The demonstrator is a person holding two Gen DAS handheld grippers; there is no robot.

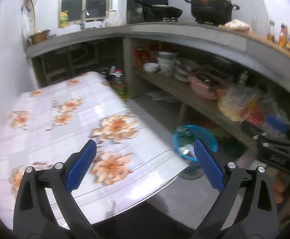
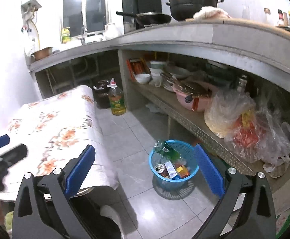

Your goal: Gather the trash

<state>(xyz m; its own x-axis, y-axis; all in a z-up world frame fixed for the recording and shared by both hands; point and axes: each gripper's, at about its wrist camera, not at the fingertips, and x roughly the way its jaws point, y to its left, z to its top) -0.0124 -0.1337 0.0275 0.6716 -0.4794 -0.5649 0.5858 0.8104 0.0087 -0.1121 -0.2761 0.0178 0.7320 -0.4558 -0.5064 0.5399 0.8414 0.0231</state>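
Observation:
A blue plastic basket (image 2: 164, 181) stands on the tiled floor between the table and the low shelf. In it lie a green bottle (image 2: 168, 151), a can (image 2: 160, 167) and small cartons (image 2: 181, 170). My right gripper (image 2: 145, 147) hangs above the basket, open, with nothing between its blue pads. My left gripper (image 1: 145, 143) is open and empty over the corner of the floral-cloth table (image 1: 65, 119). From there the basket (image 1: 212, 137) shows just past the table edge. The right gripper (image 1: 264, 133) appears blurred at that view's right side, and the left gripper (image 2: 7, 148) at the right wrist view's left edge.
A concrete counter (image 2: 184, 33) with a wok and a lidded pot runs along the back and right. Its lower shelf (image 2: 184, 109) holds bowls, a pink pot and plastic bags (image 2: 244, 123). An oil bottle (image 2: 116, 99) and a dark jar stand on the floor by the table.

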